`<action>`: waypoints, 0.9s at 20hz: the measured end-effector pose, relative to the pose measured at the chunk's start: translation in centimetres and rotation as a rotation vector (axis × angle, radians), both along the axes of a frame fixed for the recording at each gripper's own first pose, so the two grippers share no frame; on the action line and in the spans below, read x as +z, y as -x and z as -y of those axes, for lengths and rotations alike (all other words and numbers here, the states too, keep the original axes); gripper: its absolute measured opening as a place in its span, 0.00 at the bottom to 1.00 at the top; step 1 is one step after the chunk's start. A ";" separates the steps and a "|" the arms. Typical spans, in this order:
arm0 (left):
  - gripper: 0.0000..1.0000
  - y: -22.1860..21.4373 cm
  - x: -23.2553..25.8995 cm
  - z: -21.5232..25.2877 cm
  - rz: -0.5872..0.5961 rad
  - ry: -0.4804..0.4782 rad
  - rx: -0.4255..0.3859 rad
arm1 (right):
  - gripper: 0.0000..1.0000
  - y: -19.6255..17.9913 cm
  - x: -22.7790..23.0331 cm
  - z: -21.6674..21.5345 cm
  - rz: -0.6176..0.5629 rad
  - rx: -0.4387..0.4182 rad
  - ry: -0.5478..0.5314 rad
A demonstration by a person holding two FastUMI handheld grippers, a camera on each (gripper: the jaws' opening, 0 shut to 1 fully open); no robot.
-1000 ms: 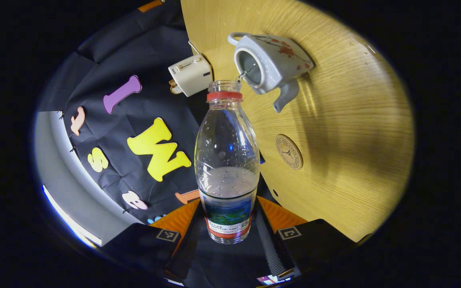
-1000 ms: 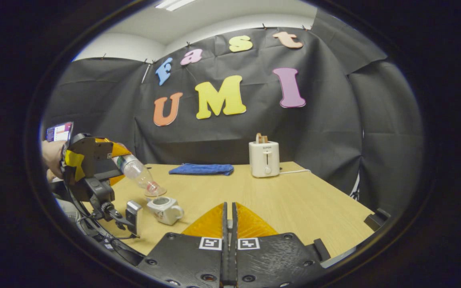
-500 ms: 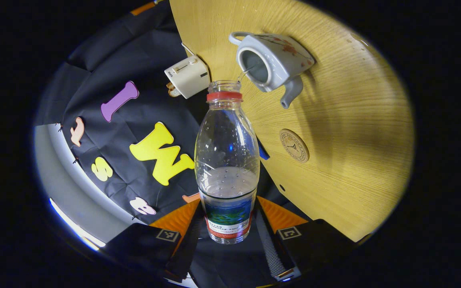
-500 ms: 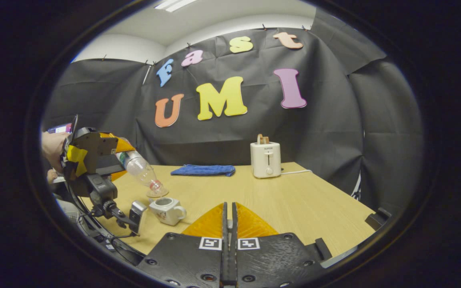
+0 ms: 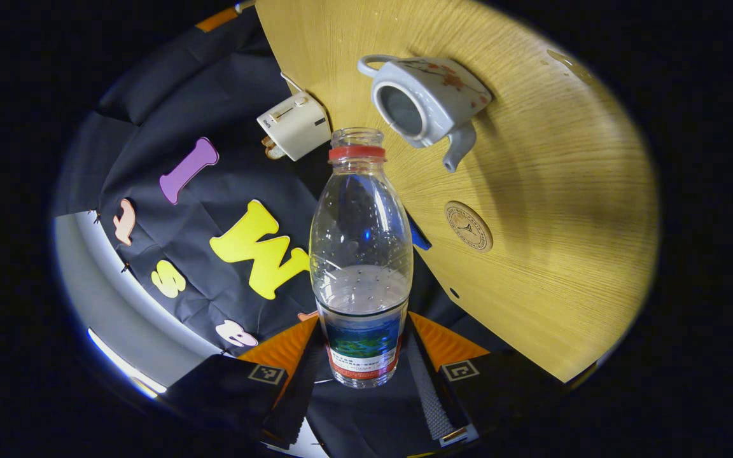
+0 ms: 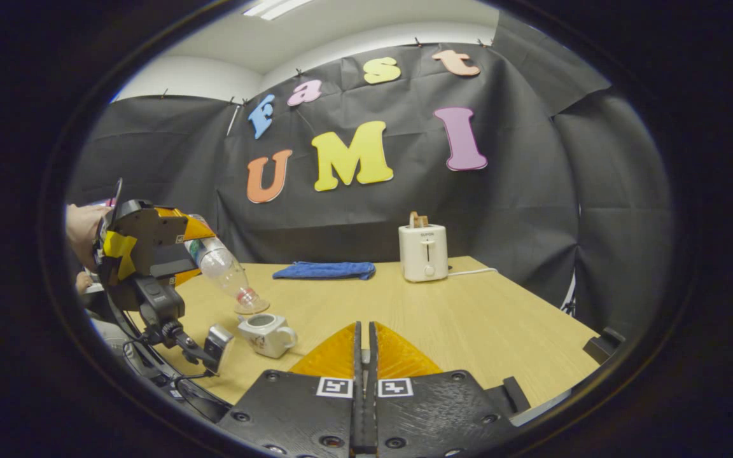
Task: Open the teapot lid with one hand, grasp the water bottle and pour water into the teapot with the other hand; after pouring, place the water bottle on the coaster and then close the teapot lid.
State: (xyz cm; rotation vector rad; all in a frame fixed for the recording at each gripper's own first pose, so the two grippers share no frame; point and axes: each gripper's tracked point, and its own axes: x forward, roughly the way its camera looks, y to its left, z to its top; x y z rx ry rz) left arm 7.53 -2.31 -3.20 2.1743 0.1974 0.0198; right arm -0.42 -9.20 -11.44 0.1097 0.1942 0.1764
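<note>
Left gripper view: the left gripper [image 5: 362,375] is clamped on the bottle's [image 5: 361,254] base, its uncapped neck tipped toward the open teapot [image 5: 422,102] — held that way for pouring, though no stream shows. The coaster [image 5: 469,226] lies near the pot, ready for the bottle. The right gripper [image 6: 364,356] has its fingers pressed together — whether they pinch the lid I cannot tell.

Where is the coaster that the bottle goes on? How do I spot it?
Look at the wooden table. Near the white teapot's spout lies the coaster. It is the flat round brown disc with a stamped emblem.
</note>
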 end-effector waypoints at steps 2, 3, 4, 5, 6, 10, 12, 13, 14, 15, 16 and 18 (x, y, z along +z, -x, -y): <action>0.74 0.1 0.0 0.1 -0.001 -0.003 -0.001 | 0.00 0.1 0.1 0.1 0.005 -0.002 0.001; 0.74 0.0 0.0 0.0 -0.001 -0.003 0.000 | 0.00 0.0 0.2 0.0 0.005 -0.002 0.001; 0.74 0.0 0.0 0.1 -0.001 -0.003 -0.001 | 0.00 0.1 0.2 0.1 0.006 -0.004 0.001; 0.74 0.1 0.1 0.2 -0.001 -0.004 -0.001 | 0.00 0.0 0.2 0.1 0.005 -0.004 0.000; 0.74 0.0 0.0 0.1 0.003 -0.004 0.003 | 0.00 0.0 0.1 0.1 0.004 -0.004 0.000; 0.74 -0.3 0.0 -0.2 -0.011 0.017 0.012 | 0.00 0.1 0.3 0.1 0.005 -0.006 0.002; 0.74 -0.4 -0.2 -0.5 -0.007 0.040 0.018 | 0.00 0.1 0.3 0.1 0.006 -0.006 0.003; 0.74 -0.3 -0.3 -0.3 -0.007 0.063 0.009 | 0.00 0.1 0.4 0.1 0.005 -0.007 0.006; 0.74 -0.2 -0.6 -0.5 -0.003 0.094 0.005 | 0.00 0.0 0.3 0.0 0.003 -0.006 0.007; 0.74 0.0 -0.9 -0.7 -0.002 0.130 0.004 | 0.00 0.0 0.3 0.1 0.001 -0.005 0.005; 0.74 0.0 -1.2 -0.9 0.001 0.166 0.003 | 0.00 -0.1 0.4 0.0 0.000 -0.005 0.005; 0.74 0.0 -2.1 -1.1 -0.001 0.248 0.006 | 0.00 -0.1 0.7 0.1 0.004 -0.009 0.006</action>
